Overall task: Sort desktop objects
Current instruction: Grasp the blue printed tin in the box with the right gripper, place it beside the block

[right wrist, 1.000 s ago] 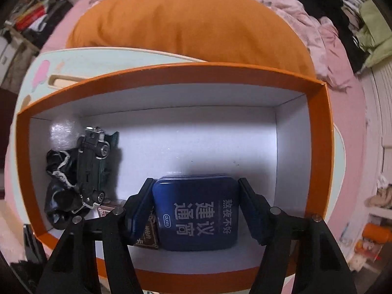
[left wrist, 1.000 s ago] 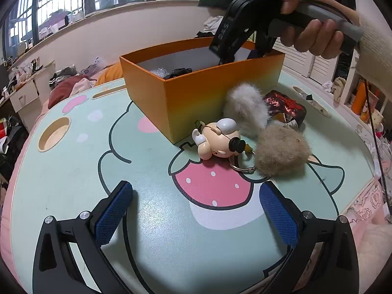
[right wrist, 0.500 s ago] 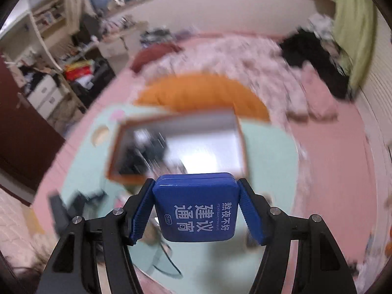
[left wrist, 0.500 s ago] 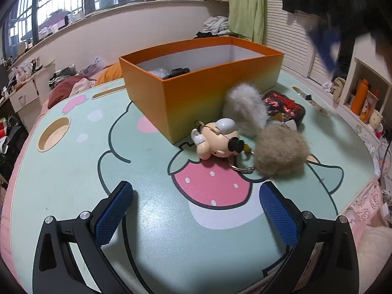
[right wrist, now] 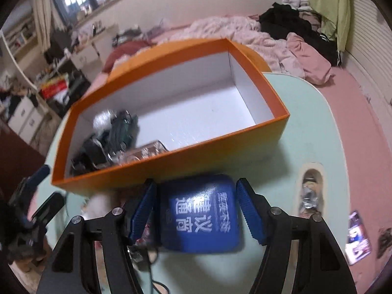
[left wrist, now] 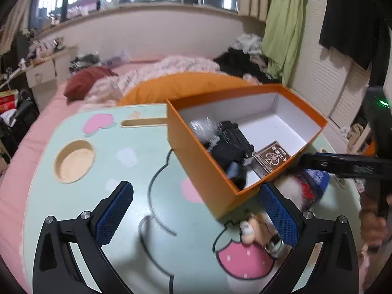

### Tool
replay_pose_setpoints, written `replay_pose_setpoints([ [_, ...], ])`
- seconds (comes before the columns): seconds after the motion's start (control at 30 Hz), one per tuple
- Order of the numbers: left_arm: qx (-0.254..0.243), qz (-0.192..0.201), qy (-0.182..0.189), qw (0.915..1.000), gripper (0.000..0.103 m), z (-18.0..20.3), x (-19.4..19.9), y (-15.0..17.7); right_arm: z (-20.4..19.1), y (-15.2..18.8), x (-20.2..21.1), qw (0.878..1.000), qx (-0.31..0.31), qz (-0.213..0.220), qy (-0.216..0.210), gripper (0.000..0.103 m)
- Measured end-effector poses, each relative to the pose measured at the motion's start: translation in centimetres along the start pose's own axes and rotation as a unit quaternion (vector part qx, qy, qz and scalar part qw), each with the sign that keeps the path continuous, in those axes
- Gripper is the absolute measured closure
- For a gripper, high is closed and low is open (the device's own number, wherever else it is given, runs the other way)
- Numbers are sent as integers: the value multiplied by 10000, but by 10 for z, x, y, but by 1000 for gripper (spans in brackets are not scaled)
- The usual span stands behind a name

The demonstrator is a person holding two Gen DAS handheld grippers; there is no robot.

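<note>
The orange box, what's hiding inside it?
Inside the orange box, at one end, lie a dark toy car, a crinkly clear wrapper, a black lump and a brown card. The rest is bare white floor. Anything beneath that pile is covered.

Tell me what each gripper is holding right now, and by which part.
The right gripper has the blue tin between its jaws, one against each side edge. The left gripper holds nothing; its jaws stand open above the table.
</note>
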State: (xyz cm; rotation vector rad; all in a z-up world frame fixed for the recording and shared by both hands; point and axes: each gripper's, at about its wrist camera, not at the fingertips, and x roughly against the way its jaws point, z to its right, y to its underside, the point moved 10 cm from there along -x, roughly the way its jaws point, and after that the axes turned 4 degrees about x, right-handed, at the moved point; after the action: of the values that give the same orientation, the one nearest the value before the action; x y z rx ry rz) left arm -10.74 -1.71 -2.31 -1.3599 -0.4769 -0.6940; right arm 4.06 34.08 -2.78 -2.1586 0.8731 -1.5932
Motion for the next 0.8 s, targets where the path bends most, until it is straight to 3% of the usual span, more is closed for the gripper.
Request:
replay_pose_setpoints([
  [0.07, -40, -109, -100, 9999, 0, 2, -9, -1, -1, 4, 20, 9990, -166, 416, 0, 31],
  [0.17, -18, -46, -225, 9997, 0, -1, -18, -14, -6, 16, 57, 9928, -34, 1142, 352, 24],
  [0.3, 80, 222, -457, 9987, 0, -17, -18, -29, -23, 45, 78, 9876, 441, 1390, 585, 23],
  [0.43, 60, 243, -14, 9997, 0, -20, 10, -21, -25, 80, 86, 9870, 552, 1380, 617, 23],
  [0.53, -389, 41, 447, 9982, 0, -7, 40, 12, -32, 103, 77, 9891, 717, 1173, 523, 23],
  [0.67, -897, -113, 411, 9951, 0, 6, 54, 55, -55, 131, 59, 9865, 1372, 727, 516, 23],
  [0.8, -909, -124, 600, 9940, 0, 25, 47, 70, -64, 122, 32, 9817, 1644, 546, 786, 23],
])
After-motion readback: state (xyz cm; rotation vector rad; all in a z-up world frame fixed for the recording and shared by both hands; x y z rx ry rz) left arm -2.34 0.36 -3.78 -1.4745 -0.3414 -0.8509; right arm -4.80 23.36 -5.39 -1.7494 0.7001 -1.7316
